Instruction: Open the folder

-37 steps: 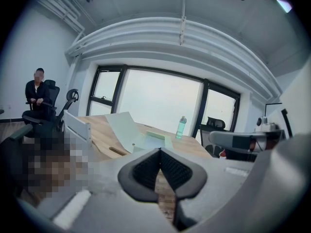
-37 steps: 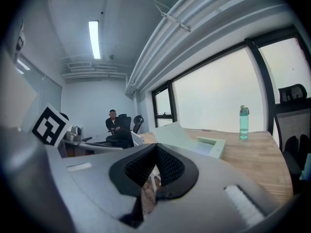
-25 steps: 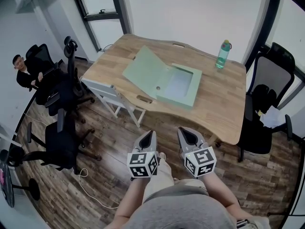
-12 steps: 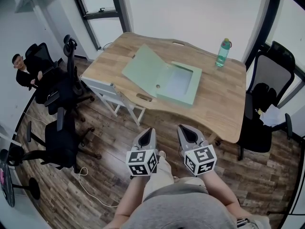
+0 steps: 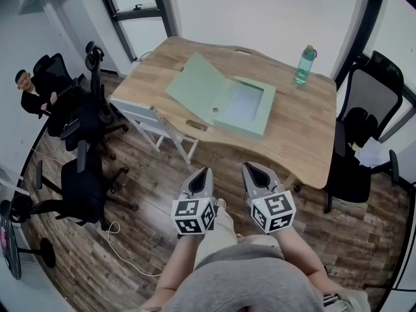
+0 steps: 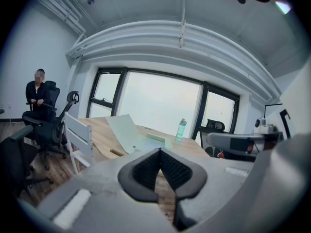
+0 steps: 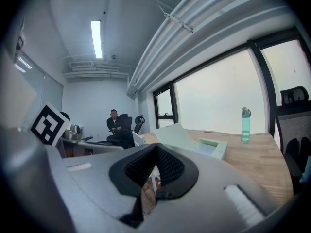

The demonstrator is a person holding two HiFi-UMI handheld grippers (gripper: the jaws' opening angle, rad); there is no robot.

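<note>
the pale green box-style cardboard folder (image 5: 222, 101) lies on the light wooden table (image 5: 296, 138), toward its far left part. it is already open. its flat lid (image 5: 194, 85) is swung up and leans to the left, and the shallow tray shows a pale inside. from the left gripper view the folder (image 6: 127, 131) sits past the jaw tips, well apart from them. the right gripper view shows the folder (image 7: 195, 141) the same way.

the left gripper (image 5: 206, 172) is held low, close to the person's legs, over the dark wood plank floor (image 5: 162, 174) and short of the table edge. its jaws are pressed together at the tips with nothing between them, as its own view shows (image 6: 159, 151). the right gripper (image 5: 247, 167) hangs just beside it, also well back from the table. its jaws are likewise closed tip to tip and empty (image 7: 156, 146).

a teal plastic water bottle (image 5: 303, 64) stands upright near the table's far right edge, apart from the folder. a white slatted wooden chair (image 5: 151, 126) is at the table's left side. black office chairs (image 5: 84, 186) stand on the left, and another black chair (image 5: 363, 132) is on the right. a person in dark clothes (image 5: 31, 100) sits at the far left. a thin white cable (image 5: 123, 260) lies on the floor.
</note>
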